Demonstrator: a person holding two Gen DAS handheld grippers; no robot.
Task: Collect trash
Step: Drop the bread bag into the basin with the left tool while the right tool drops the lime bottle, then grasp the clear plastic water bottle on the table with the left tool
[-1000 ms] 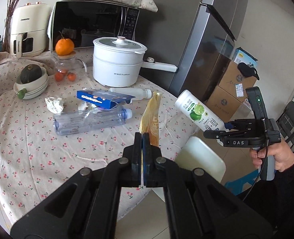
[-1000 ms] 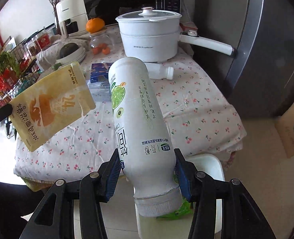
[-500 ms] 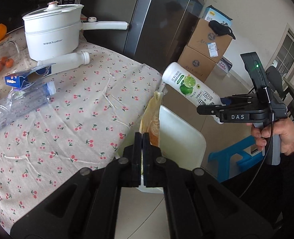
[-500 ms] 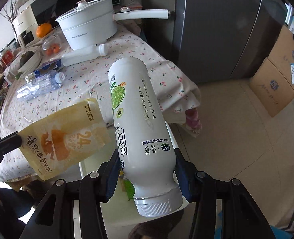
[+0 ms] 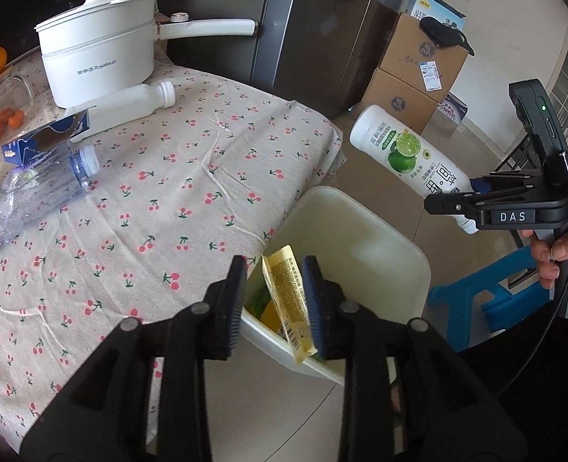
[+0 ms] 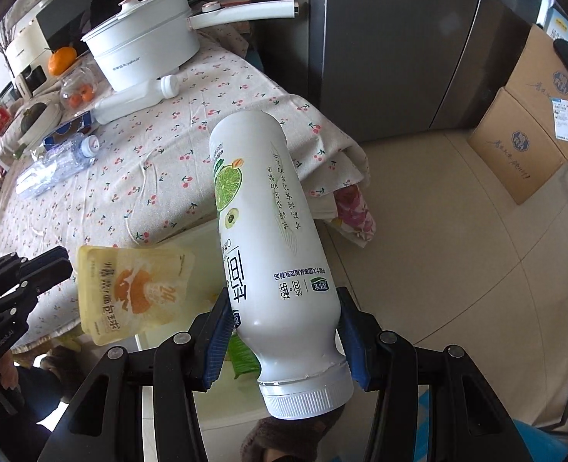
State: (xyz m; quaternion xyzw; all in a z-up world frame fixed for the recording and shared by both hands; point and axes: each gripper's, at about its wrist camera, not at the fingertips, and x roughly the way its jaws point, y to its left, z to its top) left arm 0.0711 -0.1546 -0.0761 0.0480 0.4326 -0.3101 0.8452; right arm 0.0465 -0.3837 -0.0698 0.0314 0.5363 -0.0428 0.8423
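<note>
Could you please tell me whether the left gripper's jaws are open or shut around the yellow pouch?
Open. The left gripper has its jaws spread, and the yellow pouch hangs loosely between them over the white bin.

My left camera looks down across the counter (image 5: 191, 177) corner and bin (image 5: 361, 231); my right faces back, sharing both, close.

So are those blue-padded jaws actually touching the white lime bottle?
Touching. The right wrist view shows the right gripper with both jaws pressed against the white bottle near its cap, no gap on either side.
</note>
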